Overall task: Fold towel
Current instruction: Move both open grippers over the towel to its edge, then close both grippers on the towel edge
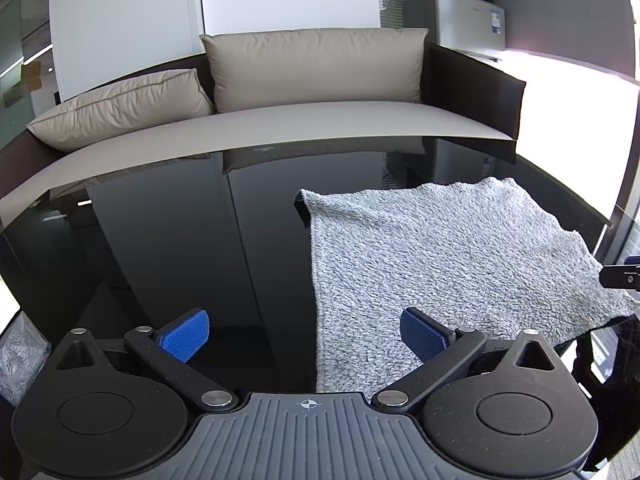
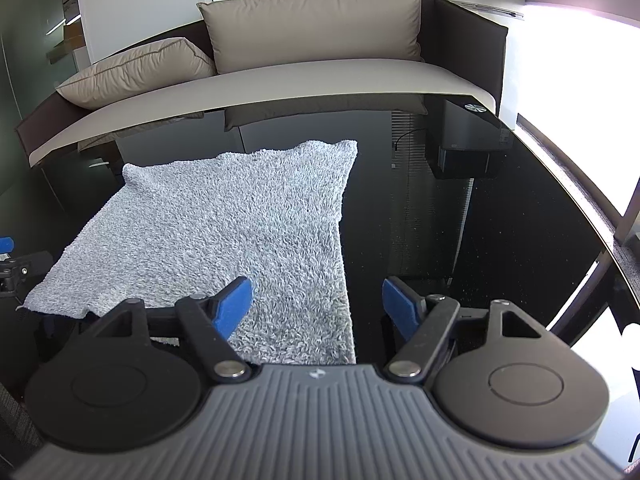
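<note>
I see the grey towel (image 1: 448, 264) lying flat on the glossy black tabletop (image 1: 192, 240); soft, light, floppy. My left gripper (image 1: 304, 336) and right gripper (image 2: 316, 308) both gape wide, empty; I'd pinch near corners.

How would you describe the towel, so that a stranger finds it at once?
Look at the glossy black table in front of the beige sofa. On it lies the grey towel, the only soft, fluffy thing there, spread flat between the two open grippers.
</note>
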The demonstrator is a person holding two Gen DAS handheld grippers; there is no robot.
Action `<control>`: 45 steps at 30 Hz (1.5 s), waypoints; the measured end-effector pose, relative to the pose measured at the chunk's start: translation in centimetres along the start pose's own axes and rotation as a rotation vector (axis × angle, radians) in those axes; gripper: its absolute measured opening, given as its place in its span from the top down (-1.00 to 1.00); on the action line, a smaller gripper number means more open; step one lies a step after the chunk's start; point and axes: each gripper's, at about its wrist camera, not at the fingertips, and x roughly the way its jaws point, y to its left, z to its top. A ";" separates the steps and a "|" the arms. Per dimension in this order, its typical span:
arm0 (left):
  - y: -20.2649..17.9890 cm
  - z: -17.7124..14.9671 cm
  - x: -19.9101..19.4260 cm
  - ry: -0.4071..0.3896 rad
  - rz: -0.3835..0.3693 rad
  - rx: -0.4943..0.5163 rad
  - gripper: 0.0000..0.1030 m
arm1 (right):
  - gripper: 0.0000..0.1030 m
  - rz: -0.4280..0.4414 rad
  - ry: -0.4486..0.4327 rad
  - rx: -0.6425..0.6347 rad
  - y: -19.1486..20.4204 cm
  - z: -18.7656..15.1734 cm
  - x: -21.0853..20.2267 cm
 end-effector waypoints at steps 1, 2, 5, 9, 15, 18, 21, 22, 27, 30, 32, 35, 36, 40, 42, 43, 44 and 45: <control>0.1 -0.2 -0.2 0.002 -0.002 -0.008 -0.98 | -0.58 0.001 -0.002 0.002 0.0 -0.2 -0.3; 0.2 -0.3 -0.3 0.004 -0.004 -0.014 -0.98 | -0.60 0.002 -0.004 0.003 0.0 -0.3 -0.5; 0.4 -0.7 -0.7 0.014 -0.015 -0.035 -0.98 | -0.62 0.004 0.000 0.003 0.0 -0.9 -1.1; 0.5 -1.1 -1.1 0.019 -0.016 -0.037 -0.98 | -0.64 0.005 0.008 -0.013 0.3 -1.6 -1.6; 0.7 -1.8 -1.9 0.023 -0.021 -0.049 -0.98 | -0.64 0.015 0.008 -0.030 0.5 -2.3 -2.1; 0.8 -1.9 -2.0 0.027 -0.017 -0.054 -0.98 | -0.63 0.013 0.010 -0.032 0.5 -2.5 -2.3; 0.9 -2.0 -2.2 0.029 -0.024 -0.064 -0.97 | -0.63 0.009 0.017 -0.012 0.2 -2.6 -2.4; 0.9 -2.1 -2.2 0.030 -0.025 -0.063 -0.96 | -0.63 0.009 0.018 -0.005 0.0 -2.6 -2.4; 0.9 -2.3 -2.2 0.040 -0.034 -0.063 -0.66 | -0.35 0.022 0.021 0.015 -0.4 -2.6 -2.5; 0.9 -2.4 -2.0 0.053 -0.047 -0.063 -0.45 | -0.19 0.024 0.020 0.004 -0.3 -2.6 -2.5; 0.7 -2.5 -1.9 0.060 -0.056 -0.056 -0.24 | -0.03 0.025 0.019 -0.003 -0.3 -2.6 -2.5; 0.4 -2.6 -1.7 0.074 -0.069 -0.035 0.00 | 0.15 0.019 0.020 -0.022 -0.1 -2.7 -2.5; 0.2 -2.7 -1.7 0.076 -0.071 -0.030 0.02 | 0.21 0.013 0.020 -0.028 0.0 -2.7 -2.5; -0.2 -2.8 -1.6 0.076 -0.077 -0.016 0.15 | 0.42 0.001 0.022 -0.052 0.3 -2.7 -2.6; -0.3 -2.8 -1.6 0.074 -0.082 -0.009 0.22 | 0.48 -0.002 0.023 -0.056 0.4 -2.7 -2.5; -0.4 -2.8 -1.6 0.074 -0.085 -0.006 0.28 | 0.48 -0.003 0.024 -0.056 0.4 -2.7 -2.5; -0.5 -2.8 -1.6 0.074 -0.086 -0.004 0.32 | 0.51 -0.003 0.024 -0.055 0.3 -2.7 -2.5; -0.5 -2.8 -1.7 0.073 -0.089 -0.002 0.33 | 0.54 -0.004 0.025 -0.053 0.3 -2.7 -2.6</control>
